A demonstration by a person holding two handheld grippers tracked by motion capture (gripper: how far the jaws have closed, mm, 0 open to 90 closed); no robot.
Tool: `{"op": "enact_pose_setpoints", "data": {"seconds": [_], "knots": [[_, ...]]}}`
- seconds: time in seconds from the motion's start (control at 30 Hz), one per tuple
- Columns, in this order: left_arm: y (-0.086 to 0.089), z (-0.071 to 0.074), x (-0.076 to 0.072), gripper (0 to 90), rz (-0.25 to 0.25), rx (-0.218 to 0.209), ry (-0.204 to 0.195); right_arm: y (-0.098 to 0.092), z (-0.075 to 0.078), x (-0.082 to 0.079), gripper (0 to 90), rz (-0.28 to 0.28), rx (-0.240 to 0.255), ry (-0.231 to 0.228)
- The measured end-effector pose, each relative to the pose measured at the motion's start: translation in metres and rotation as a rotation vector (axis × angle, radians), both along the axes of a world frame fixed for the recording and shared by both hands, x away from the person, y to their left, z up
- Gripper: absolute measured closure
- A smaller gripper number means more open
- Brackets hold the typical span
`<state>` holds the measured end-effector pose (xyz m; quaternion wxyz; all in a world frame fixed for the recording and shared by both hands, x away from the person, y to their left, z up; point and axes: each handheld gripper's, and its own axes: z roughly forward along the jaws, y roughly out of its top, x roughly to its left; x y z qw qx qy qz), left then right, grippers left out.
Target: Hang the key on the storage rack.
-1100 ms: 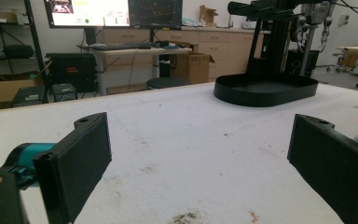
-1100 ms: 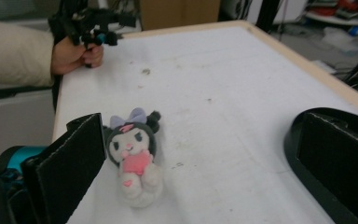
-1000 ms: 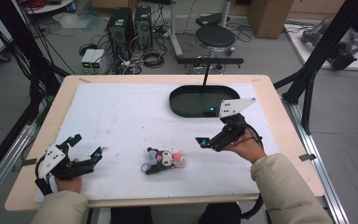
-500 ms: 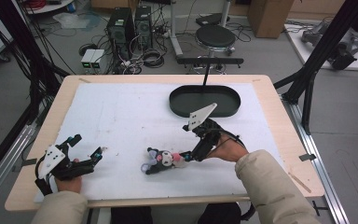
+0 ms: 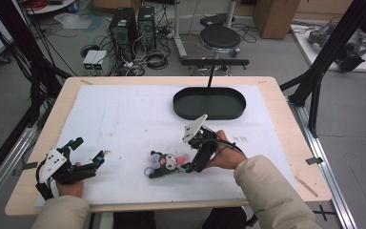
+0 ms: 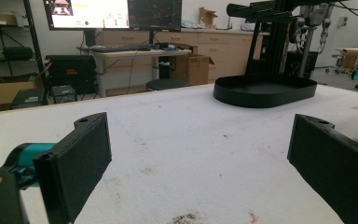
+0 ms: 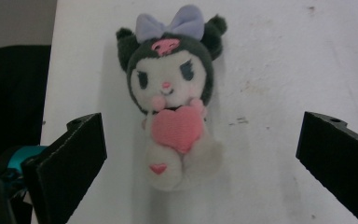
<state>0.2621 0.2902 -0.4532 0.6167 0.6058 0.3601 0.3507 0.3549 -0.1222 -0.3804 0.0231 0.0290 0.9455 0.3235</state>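
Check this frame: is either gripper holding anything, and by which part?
Nothing is held. The right gripper is open, jaws either side of the plush toy without touching it; the left gripper is open over bare table.

Small plush doll (image 7: pixel 172 98) with black hood, lilac bow, pink heart, lying face-up on white table (image 5: pixel 124 124) near front edge.

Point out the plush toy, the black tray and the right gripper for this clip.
plush toy (image 7: pixel 172 100): right gripper view, on its white face.
black tray (image 5: pixel 208 114): high view, on its near rim.
right gripper (image 5: pixel 191 167): high view, between its fingertips by the toy.
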Motion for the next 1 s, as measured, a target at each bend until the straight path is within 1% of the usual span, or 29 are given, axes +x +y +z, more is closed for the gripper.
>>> {"op": "enact_pose_setpoints", "data": {"seconds": [0.07, 0.13, 0.17, 0.2, 0.23, 0.3, 0.47, 0.5, 0.57, 0.6, 0.63, 0.67, 0.73, 0.77, 0.8, 0.83, 0.87, 0.9, 0.97, 1.0], "knots": [[0.000, 0.000, 0.000, 6.5, 0.001, 0.000, 0.000, 0.004, -0.005, -0.002, 0.6, 0.014, -0.034, 0.001], [0.000, 0.000, 0.000, 6.4, 0.001, 0.000, -0.001, 0.006, -0.007, -0.003, 0.6, 0.028, -0.056, -0.008], [0.000, 0.000, 0.000, 6.4, 0.001, 0.000, -0.002, 0.006, -0.007, -0.003, 0.6, 0.028, -0.056, -0.008], [0.000, 0.000, 0.000, 6.4, 0.001, 0.001, -0.002, 0.008, -0.010, -0.003, 0.6, 0.038, -0.074, -0.010], [0.000, 0.000, 0.000, 6.4, 0.000, -0.001, -0.002, 0.009, -0.012, -0.003, 0.7, 0.036, -0.083, 0.000], [0.000, 0.000, 0.000, 6.5, 0.001, 0.000, -0.001, 0.011, -0.014, -0.003, 0.7, 0.039, -0.105, -0.003], [0.000, 0.000, 0.000, 6.5, 0.000, -0.001, -0.002, 0.014, -0.018, -0.002, 0.7, 0.054, -0.116, 0.001], [0.000, 0.000, 0.000, 6.4, 0.001, -0.001, -0.002, 0.015, -0.019, -0.001, 0.7, 0.055, -0.124, 0.009], [0.000, 0.000, 0.000, 6.5, 0.000, -0.001, -0.003, 0.015, -0.021, -0.002, 0.7, 0.040, -0.151, 0.025], [0.000, 0.000, 0.000, 6.5, 0.000, -0.001, -0.002, 0.015, -0.021, -0.002, 0.7, 0.040, -0.151, 0.025], [0.000, 0.000, 0.000, 6.4, 0.000, -0.001, -0.002, 0.016, -0.023, -0.002, 5.3, 0.042, -0.161, 0.013], [0.000, 0.000, 0.000, 6.5, 0.001, -0.001, -0.002, 0.016, -0.023, -0.001, 5.3, 0.046, -0.161, 0.024], [0.000, 0.000, 0.000, 6.5, 0.000, -0.001, -0.002, 0.017, -0.023, -0.001, 5.7, 0.048, -0.161, 0.023], [0.000, 0.000, 0.000, 6.4, 0.000, -0.001, -0.002, 0.016, -0.023, 0.000, 8.7, 0.049, -0.170, 0.034], [0.000, 0.000, 0.000, 6.4, 0.000, -0.001, -0.002, 0.016, -0.023, 0.000, 8.7, 0.049, -0.170, 0.034], [0.000, 0.000, 0.000, 6.5, 0.000, 0.000, -0.002, 0.016, -0.023, 0.000, 17.1, 0.048, -0.174, 0.041], [0.000, 0.000, 0.000, 6.5, 0.000, -0.001, -0.002, 0.017, -0.023, 0.001, 19.8, 0.055, -0.175, 0.037], [0.000, 0.000, 0.000, 6.5, 0.000, -0.002, -0.001, 0.017, -0.023, 0.001, 19.8, 0.055, -0.175, 0.037], [0.000, 0.000, 0.000, 6.5, 0.001, -0.001, -0.002, 0.017, -0.023, 0.000, 27.7, 0.063, -0.179, 0.036], [0.000, 0.000, 0.000, 6.4, 0.001, 0.000, -0.001, 0.018, -0.022, 0.001, 36.6, 0.055, -0.185, 0.043]]}}
